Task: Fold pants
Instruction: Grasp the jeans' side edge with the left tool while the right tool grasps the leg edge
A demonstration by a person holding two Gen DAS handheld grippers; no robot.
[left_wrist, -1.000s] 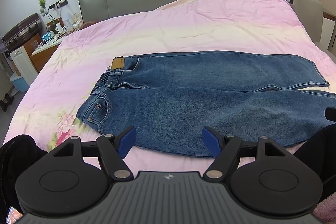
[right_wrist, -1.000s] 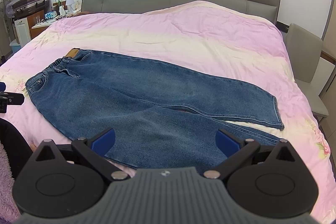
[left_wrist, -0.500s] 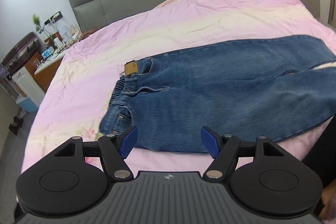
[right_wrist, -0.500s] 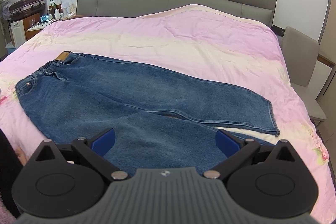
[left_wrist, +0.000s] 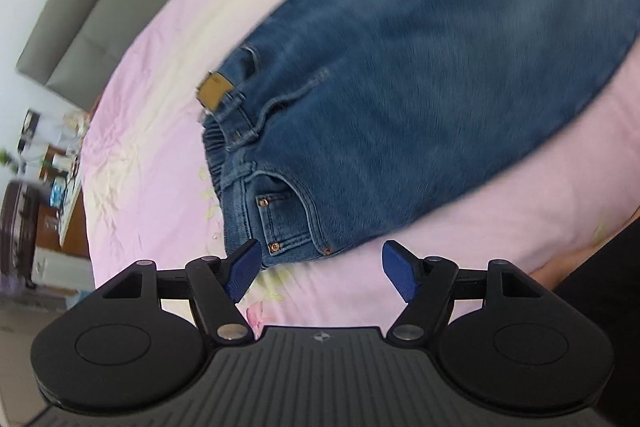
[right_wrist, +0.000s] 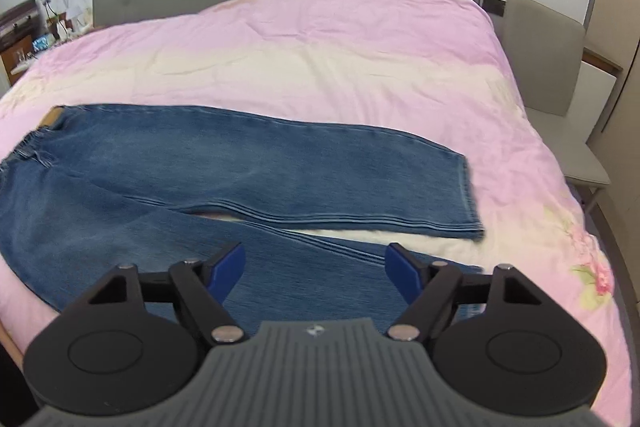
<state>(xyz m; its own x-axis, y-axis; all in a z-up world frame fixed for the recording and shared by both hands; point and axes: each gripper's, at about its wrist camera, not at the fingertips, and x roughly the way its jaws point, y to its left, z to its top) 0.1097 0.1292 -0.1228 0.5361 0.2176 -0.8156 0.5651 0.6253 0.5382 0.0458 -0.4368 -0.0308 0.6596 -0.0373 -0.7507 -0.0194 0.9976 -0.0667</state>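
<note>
Blue jeans (right_wrist: 224,179) spread flat on pink bedspread (right_wrist: 340,59), both legs laid out, not yet folded.

Left gripper (left_wrist: 320,269): jaws spread, nothing between pads. Near corner of waistband (left_wrist: 248,227) just ahead of the left-hand blue pad, coin pocket (left_wrist: 280,223) and rivets right beyond it. Leather patch (left_wrist: 216,91) farther ahead.

Right gripper (right_wrist: 316,267): jaws apart but just been closing in, nothing pinched; denim of near leg (right_wrist: 280,267) lies below and ahead between the pads. Far leg's hem (right_wrist: 472,199) ahead and to the right.

Judged step: reach in to take the near edge for folding one leg over the other.

Doing it well:
- Come down low, slide lower pad under the waistband corner, bite all denim layers, not bedspread.
- Take near leg close to its hem, outer edge.
- Lift both ends level, carry across together, match the side seams.
- Watch for bedspread caught in the pinch.
</note>
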